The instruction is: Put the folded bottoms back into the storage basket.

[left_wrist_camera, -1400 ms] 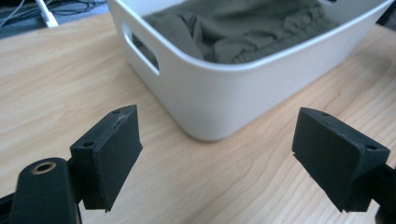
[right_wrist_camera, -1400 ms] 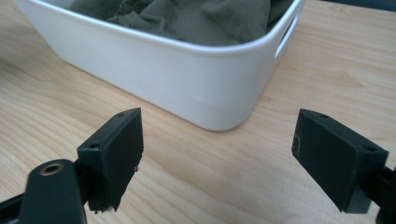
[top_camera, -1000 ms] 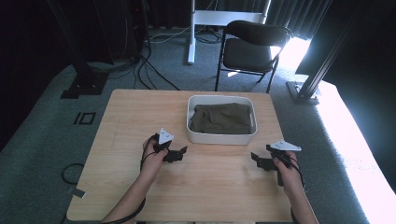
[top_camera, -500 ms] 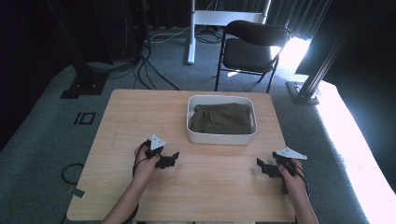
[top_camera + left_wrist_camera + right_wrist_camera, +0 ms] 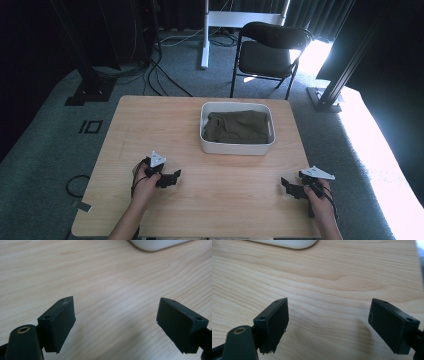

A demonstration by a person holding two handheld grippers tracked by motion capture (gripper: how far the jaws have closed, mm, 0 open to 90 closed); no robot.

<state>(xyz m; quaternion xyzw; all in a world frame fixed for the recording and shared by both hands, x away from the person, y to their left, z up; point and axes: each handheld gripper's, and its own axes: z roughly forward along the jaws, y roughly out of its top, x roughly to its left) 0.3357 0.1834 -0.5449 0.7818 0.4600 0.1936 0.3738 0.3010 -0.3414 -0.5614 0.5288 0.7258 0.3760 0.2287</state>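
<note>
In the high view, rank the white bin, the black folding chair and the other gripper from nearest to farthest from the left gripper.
From the left gripper:
1. White bin holding the olive cloth, ahead and to its right, mid-table.
2. Right gripper, across the table near the right edge.
3. Black folding chair, on the floor beyond the table's far edge.

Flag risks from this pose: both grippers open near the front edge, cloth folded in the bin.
1. The right gripper sits close to the table corner; a drop or slip could send it off the edge.
2. The olive cloth fills the white bin snugly, so a pull might drag the bin along.
3. Trailing cable at the left gripper could snag during a reach.
</note>
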